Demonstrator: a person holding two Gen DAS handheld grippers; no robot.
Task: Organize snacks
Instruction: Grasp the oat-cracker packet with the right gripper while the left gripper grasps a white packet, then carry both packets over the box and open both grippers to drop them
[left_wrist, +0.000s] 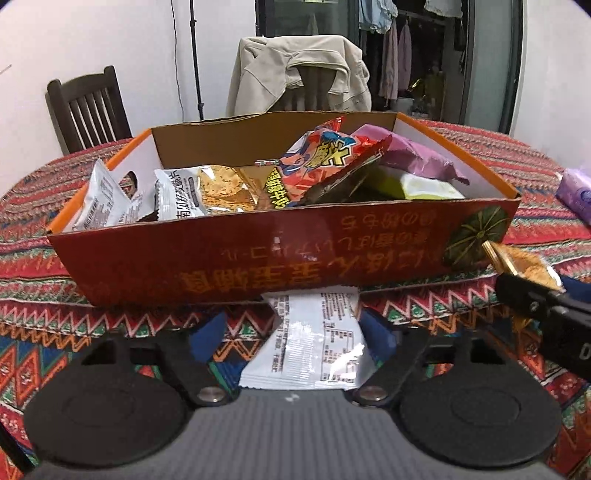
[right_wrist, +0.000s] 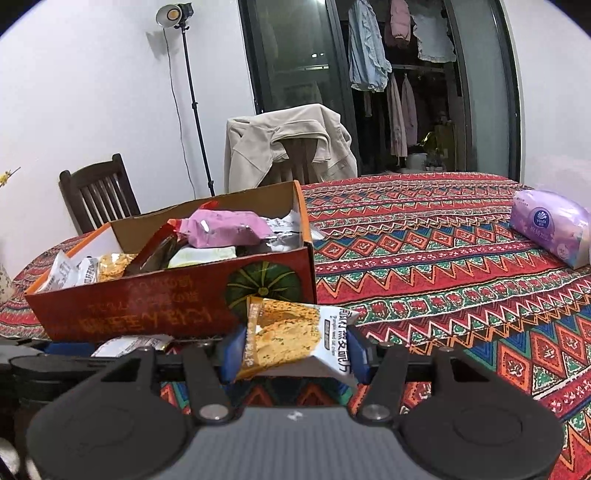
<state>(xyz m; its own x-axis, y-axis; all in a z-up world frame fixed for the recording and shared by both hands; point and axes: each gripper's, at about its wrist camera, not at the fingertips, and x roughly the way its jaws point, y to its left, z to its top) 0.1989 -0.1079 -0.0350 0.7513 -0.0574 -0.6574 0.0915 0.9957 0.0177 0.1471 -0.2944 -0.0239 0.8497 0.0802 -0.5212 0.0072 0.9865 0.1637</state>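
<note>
While my left claw (left_wrist: 291, 332) straddles the white packet (left_wrist: 306, 343), pads not visibly pinching, right claw (right_wrist: 291, 350) clamps the cracker pack (right_wrist: 291, 332); lift it clear over the box (right_wrist: 147, 306) wall.

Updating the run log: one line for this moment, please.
stage: boxing snacks | left gripper: fingers around white packet on tablecloth | right gripper: holding biscuit packet | box: part-filled

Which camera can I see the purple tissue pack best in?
The right wrist view: the purple tissue pack lies whole on the patterned tablecloth, with its round logo showing. The left wrist view catches only a blurry piece of it at the right edge.
</note>
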